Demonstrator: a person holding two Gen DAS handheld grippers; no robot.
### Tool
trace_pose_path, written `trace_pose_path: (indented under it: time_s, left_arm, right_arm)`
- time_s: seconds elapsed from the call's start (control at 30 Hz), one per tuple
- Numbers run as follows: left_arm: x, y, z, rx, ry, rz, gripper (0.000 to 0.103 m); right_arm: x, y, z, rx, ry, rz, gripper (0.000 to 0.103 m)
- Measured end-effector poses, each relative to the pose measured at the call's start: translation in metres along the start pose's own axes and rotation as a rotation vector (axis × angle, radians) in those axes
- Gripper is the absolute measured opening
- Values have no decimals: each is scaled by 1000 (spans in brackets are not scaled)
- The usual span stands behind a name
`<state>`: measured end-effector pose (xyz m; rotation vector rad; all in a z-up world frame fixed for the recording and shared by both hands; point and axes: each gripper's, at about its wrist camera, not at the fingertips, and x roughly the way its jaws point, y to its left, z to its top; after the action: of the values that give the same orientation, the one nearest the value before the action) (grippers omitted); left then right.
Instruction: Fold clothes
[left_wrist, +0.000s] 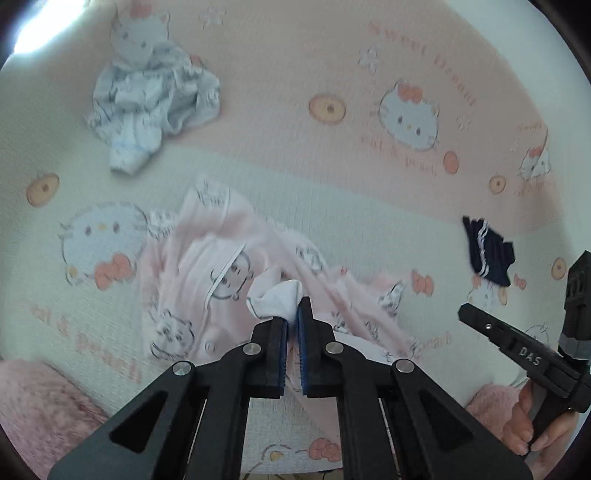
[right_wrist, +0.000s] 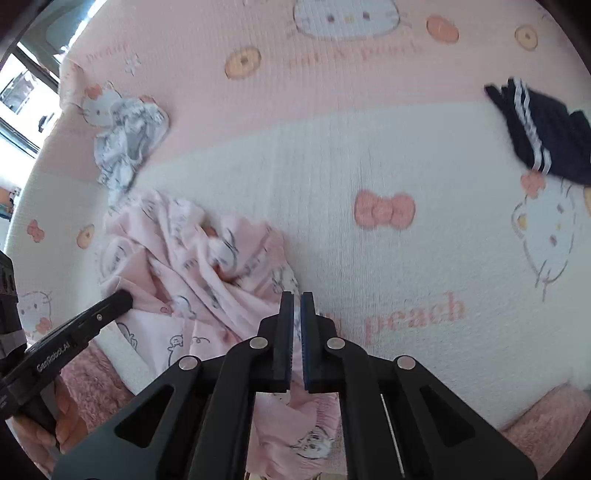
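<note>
A crumpled pink pyjama garment (left_wrist: 207, 280) with cartoon prints lies on the cat-print bed sheet (left_wrist: 332, 206). My left gripper (left_wrist: 292, 314) is shut on a white-lined edge of it, lifted slightly off the sheet. In the right wrist view the same pink garment (right_wrist: 192, 273) spreads to the left, and a fold of it hangs below my right gripper (right_wrist: 294, 301), which is shut on it. The left gripper's tip (right_wrist: 123, 299) touches the garment's left side. The right gripper (left_wrist: 467, 314) shows at the right edge of the left wrist view.
A crumpled grey-white garment (left_wrist: 155, 92) (right_wrist: 125, 144) lies at the far left. A navy garment with white stripes (left_wrist: 487, 254) (right_wrist: 543, 133) lies to the right. Fluffy pink blanket (left_wrist: 44, 406) (right_wrist: 546, 417) lines the near edge. A window (right_wrist: 22, 92) is at the left.
</note>
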<state>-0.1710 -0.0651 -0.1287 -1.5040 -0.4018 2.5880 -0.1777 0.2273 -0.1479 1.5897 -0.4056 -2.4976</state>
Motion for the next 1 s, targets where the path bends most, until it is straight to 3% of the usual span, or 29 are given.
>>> trace_pose_path:
  time_s: [0.1,0.2,0.3,0.4,0.47,0.57,0.7,0.77,0.83,0.9,0.93,1.0]
  left_arm:
    - [-56,0,36,6,-154,-24,5]
    - [-82,15,53,-22,-227,46,5]
    - [-61,54,49,-126,-147,167,6]
    - [-34,82,21,-203,8,102,16]
    - [-23,79,-2,-194,60,71,54]
    - [-7,58,-36,-128,116,38,57]
    - [18,30,-67,-34,203,16,57]
    - [31,16,-82,13,246,4,57]
    - [44,14,-86,12,274,15,57]
    - [47,15,-86,-12,281,18,57]
    - [44,16,-85,-12,273,22,57]
    - [32,14,-79,37,221,106,57]
  right_arm:
    - [-75,17,25,-57,-170,11,1]
    - [-119,35,31,-102,-238,7,3]
    - [-102,45,13,-135,-162,-6,5]
    - [-55,48,-17,-128,-19,-15,9]
    - [-25,45,-36,-103,61,23,22]
    - [16,43,-51,-84,152,22,44]
    - [56,36,-56,-70,207,-10,48]
    - [75,31,-56,-52,222,-26,70]
    - [89,34,-58,-78,229,-13,66]
    - [96,39,-58,-109,231,15,39]
    - [97,44,-58,-126,229,37,12]
    - [93,48,-55,-106,228,99,10]
